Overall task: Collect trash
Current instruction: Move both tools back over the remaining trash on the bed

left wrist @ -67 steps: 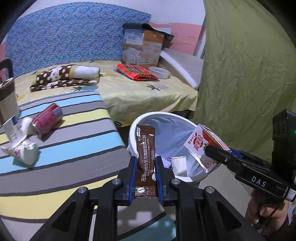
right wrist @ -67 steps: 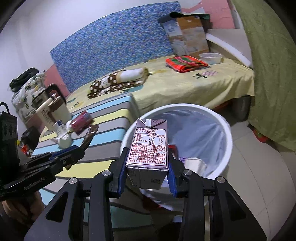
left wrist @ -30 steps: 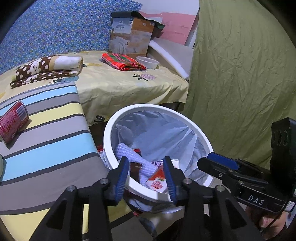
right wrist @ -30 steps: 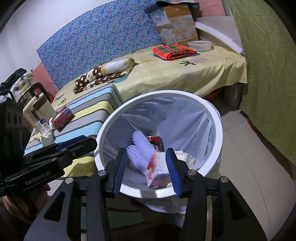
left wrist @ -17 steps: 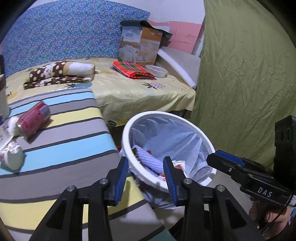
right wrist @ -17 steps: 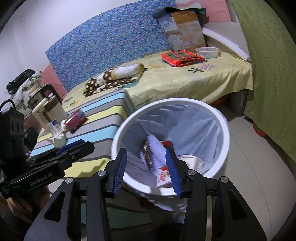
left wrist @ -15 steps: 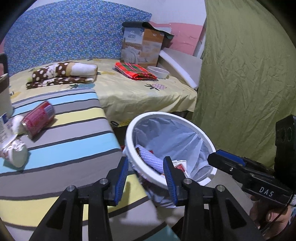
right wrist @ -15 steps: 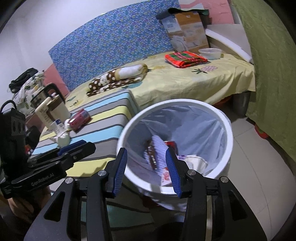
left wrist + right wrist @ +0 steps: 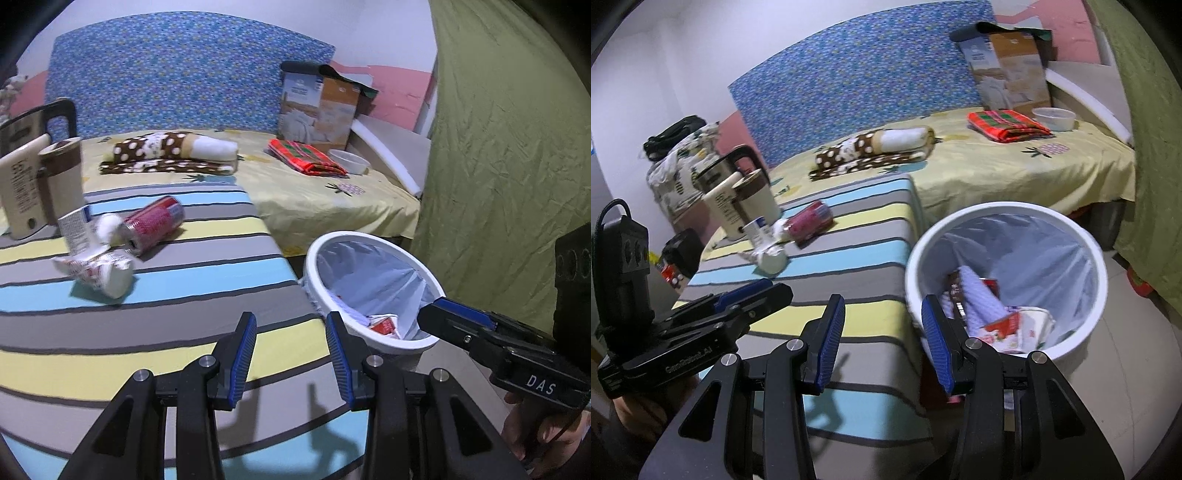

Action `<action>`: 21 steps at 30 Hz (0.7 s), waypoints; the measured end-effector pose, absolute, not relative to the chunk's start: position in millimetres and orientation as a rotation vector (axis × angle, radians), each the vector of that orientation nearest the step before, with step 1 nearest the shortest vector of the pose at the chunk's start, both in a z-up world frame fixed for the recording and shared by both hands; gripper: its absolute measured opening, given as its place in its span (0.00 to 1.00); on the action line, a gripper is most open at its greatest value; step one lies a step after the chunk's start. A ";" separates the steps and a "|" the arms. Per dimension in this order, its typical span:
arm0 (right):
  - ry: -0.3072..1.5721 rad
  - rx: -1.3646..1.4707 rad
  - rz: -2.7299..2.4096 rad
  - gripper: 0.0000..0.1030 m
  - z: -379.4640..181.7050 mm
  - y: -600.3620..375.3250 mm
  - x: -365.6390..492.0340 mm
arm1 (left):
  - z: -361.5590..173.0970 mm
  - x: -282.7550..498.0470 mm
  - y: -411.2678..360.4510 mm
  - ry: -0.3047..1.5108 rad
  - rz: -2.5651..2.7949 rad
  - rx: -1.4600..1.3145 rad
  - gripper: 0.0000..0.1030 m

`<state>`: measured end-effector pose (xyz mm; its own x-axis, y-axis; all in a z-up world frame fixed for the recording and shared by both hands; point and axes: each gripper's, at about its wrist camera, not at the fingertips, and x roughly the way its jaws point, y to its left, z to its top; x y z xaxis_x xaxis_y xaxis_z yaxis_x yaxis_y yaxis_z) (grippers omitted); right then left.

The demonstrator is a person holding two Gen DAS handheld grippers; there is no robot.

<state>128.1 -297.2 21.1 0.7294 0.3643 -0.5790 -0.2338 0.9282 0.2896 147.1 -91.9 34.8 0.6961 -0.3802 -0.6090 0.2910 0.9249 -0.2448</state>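
Observation:
A white trash bin (image 9: 391,341) with a pale liner stands on the floor beside the striped table (image 9: 155,332); it also shows in the right wrist view (image 9: 1097,280), holding a carton, a brown sachet and other trash. A red can (image 9: 155,224), a crushed paper cup (image 9: 101,271) and a small white carton (image 9: 74,234) lie on the table's far left. My left gripper (image 9: 291,347) is open and empty over the table's near edge. My right gripper (image 9: 882,338) is open and empty, between table and bin.
A kettle (image 9: 22,147) and a cream bottle (image 9: 18,188) stand at the table's far left. Behind is a bed with a yellow sheet (image 9: 332,199), folded cloths, a bowl and a cardboard box (image 9: 317,107). A green curtain (image 9: 509,166) hangs on the right.
Both grippers let the sachet and the carton drop into the bin, then swung left and back, away from the bin and toward the striped table. Both stay open.

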 end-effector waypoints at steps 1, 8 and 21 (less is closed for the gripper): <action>0.678 0.201 0.341 0.44 21.4 -294.3 127.4 | 35.9 144.1 -86.2 0.705 -0.364 -0.138 0.38; 0.685 0.185 0.387 0.44 23.1 -273.0 128.1 | 40.4 134.4 -55.1 0.697 -0.273 -0.160 0.38; 0.686 0.139 0.454 0.44 28.5 -234.6 135.9 | 39.8 132.9 -0.6 0.681 -0.157 -0.228 0.38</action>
